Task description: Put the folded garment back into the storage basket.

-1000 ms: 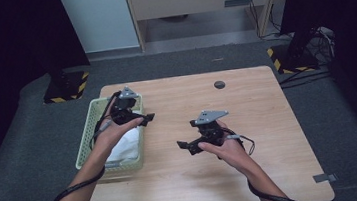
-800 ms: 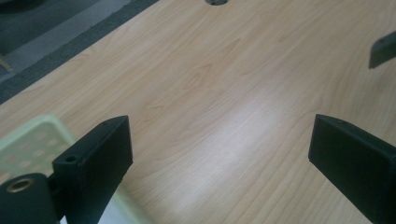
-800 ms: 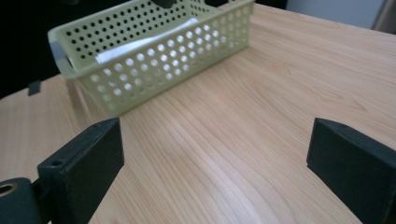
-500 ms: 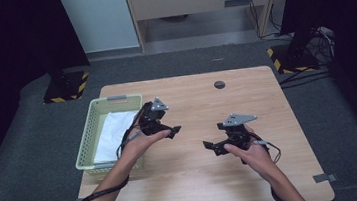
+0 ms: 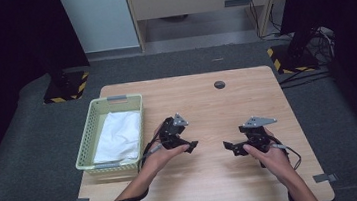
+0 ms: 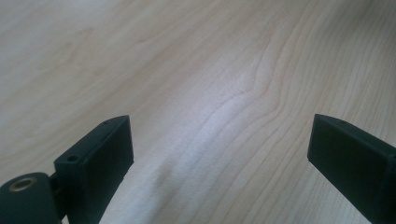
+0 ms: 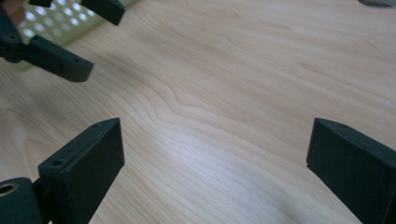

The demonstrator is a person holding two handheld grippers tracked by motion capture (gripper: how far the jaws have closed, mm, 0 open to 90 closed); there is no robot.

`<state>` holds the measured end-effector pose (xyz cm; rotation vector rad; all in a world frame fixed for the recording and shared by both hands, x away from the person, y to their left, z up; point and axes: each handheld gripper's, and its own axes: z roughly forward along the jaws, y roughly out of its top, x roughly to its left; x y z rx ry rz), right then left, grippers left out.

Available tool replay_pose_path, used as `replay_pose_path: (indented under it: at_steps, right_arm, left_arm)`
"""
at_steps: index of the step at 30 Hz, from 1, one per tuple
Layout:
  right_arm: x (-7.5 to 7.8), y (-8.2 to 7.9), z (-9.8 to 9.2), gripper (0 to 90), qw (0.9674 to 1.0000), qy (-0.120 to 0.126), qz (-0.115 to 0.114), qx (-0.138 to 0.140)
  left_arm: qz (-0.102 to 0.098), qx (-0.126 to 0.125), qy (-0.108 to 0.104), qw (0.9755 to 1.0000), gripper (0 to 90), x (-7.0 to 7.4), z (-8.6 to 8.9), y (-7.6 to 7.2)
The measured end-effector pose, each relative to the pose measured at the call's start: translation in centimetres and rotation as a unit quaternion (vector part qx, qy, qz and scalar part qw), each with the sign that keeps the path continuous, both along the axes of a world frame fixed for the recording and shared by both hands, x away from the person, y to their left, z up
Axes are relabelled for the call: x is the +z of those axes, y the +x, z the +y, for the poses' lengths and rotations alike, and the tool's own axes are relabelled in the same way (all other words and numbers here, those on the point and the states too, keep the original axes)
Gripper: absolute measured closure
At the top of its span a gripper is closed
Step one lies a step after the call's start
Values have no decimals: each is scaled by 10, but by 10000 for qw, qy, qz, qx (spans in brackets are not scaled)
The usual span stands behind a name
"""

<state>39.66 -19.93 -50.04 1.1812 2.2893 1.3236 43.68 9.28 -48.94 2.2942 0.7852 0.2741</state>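
Surface (image 5: pixel 202 103): pale wood, bare between the hands.
Basket (image 5: pixel 88 140): left edge, white cloth (image 5: pixel 119 136) inside.
Left gripper (image 5: pixel 187 146): jaws wide, empty, beside the basket.
Right gripper (image 5: pixel 230 147): jaws wide, empty.
Risk: trailing cable could snag the basket rim and drag it.

Your colours on the bench

You hold two black grippers (image 5: pixel 191 144) (image 5: pixel 229 146) over a pale wood-grain table (image 5: pixel 203 113); a light green perforated basket (image 5: pixel 86 145) carries white cloth (image 5: pixel 119 142).
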Motion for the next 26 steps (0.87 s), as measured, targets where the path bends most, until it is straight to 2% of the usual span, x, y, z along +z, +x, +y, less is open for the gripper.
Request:
replay_pose_path:
  at_steps: [5,9,14,18,22,26]
  right_arm:
    - [-13,-4,-12,41,9991,-363,156,-175]
    - [-21,-6,-17,41,9975,-612,232,-258]
    - [-29,-7,-19,39,9953,-894,310,-227]
    - [-36,-10,-17,27,9943,-1019,239,-209]
    - [-36,-12,-16,16,9920,-1235,173,-173]
    - [-36,-14,-18,4,9919,-1225,233,-242]
  left_arm:
    - [96,-56,90,9999,73,-21,-6,-5]
    - [116,-18,-10,9999,73,-28,-7,-6]
    - [163,-39,4,9999,70,-37,-9,-9]
    - [-22,-81,29,10000,51,-41,-10,-12]
    - [-186,-35,-146,9997,37,-46,-8,-15]
    - [-181,38,-145,9997,36,-46,-8,-17]
